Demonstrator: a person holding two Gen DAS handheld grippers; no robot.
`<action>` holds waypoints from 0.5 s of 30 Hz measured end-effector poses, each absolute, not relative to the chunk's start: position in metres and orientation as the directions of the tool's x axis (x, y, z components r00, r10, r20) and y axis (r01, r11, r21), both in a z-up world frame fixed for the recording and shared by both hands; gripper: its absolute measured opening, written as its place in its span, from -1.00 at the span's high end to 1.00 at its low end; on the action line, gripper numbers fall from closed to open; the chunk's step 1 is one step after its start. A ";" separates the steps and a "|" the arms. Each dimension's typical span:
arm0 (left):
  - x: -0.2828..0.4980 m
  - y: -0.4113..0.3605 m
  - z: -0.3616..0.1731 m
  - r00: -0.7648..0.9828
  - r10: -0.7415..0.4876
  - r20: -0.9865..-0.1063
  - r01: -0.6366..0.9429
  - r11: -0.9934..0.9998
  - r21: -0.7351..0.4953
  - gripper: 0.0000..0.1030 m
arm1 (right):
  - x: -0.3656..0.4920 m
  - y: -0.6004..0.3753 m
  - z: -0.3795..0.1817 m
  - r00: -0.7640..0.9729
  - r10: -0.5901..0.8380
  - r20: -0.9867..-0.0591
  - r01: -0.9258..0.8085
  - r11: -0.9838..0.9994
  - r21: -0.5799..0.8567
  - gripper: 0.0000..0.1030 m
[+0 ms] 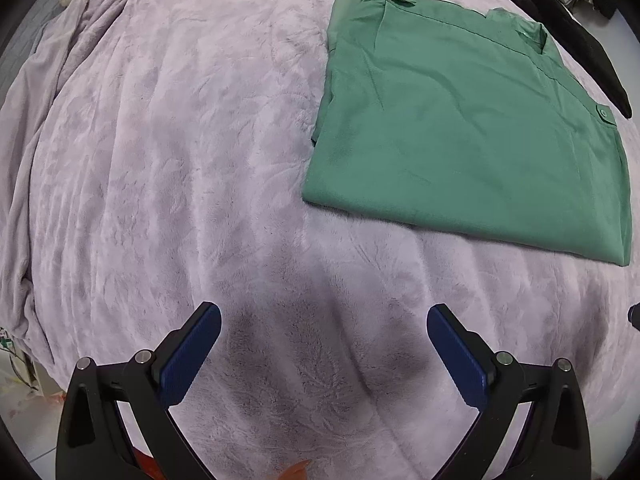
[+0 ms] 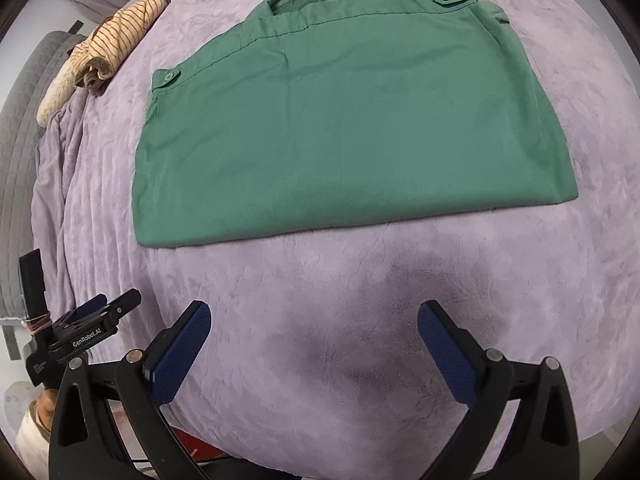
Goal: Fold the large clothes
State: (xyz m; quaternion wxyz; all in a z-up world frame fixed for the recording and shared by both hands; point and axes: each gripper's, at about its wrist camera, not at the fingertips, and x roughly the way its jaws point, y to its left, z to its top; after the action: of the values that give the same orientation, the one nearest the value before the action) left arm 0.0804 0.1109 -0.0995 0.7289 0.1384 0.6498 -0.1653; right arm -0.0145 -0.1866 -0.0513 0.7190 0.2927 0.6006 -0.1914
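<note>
While the green shirt (image 2: 344, 120) lies folded flat on the lilac blanket (image 2: 320, 300) of the bed, collar at the far side, both grippers hover above bare blanket just near of it. Left gripper (image 1: 324, 340) and right gripper (image 2: 314, 336) each have fingers spread wide, pinching nothing. A striped garment (image 2: 120, 36) lies bunched at far left.

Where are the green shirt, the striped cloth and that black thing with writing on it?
green shirt (image 2: 340, 120): right wrist view, middle of its folded back.
striped cloth (image 2: 128, 28): right wrist view, its striped bundle.
left gripper (image 2: 86, 340): right wrist view, its lettered black body.
</note>
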 end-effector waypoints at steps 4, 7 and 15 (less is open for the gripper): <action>0.086 0.114 -0.104 0.114 -0.044 -0.993 0.415 0.910 0.007 -1.00 | -0.017 -0.183 -0.060 0.191 0.114 -0.975 0.636 0.743 0.211 -0.99; 0.090 0.117 -0.107 0.103 -0.052 -0.993 0.416 0.909 -0.004 -1.00 | -0.019 -0.181 -0.066 0.180 0.143 -0.973 0.644 0.731 0.227 -0.99; 0.100 0.125 -0.115 0.086 -0.070 -0.994 0.405 0.914 -0.030 -1.00 | -0.022 -0.176 -0.082 0.155 0.203 -0.967 0.677 0.691 0.254 -0.99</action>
State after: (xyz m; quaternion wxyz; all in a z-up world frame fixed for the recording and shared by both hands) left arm 0.0998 0.1248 -0.1154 0.7258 0.1275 0.6559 -0.1637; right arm -0.0217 -0.1762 -0.0818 0.6737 0.3518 0.6257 -0.1757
